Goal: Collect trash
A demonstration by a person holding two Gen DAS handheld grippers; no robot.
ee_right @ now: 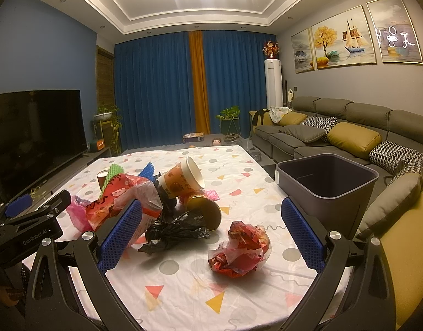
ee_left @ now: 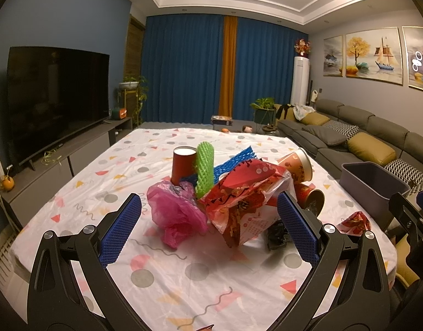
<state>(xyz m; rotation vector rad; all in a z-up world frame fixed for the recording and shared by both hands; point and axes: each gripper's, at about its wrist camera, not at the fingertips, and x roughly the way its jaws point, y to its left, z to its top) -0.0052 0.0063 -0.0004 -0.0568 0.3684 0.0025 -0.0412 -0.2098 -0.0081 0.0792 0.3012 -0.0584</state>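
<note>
Here, trash is heaped on a table (ee_right: 183,289) beside one bin (ee_right: 328,190).

Three cups (ee_right: 183,180), perhaps four, two foam nets (ee_left: 205,169) and four crumpled bags (ee_right: 240,251) are counted. The left gripper (ee_left: 208,229) and right gripper (ee_right: 210,234) are held wide apart, with nothing gripped.

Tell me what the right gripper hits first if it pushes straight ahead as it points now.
Probably the crumpled red wrapper, lying on the tablecloth between the open jaws of the right gripper. The black plastic bag lies left of centre; depth is uncertain.
</note>
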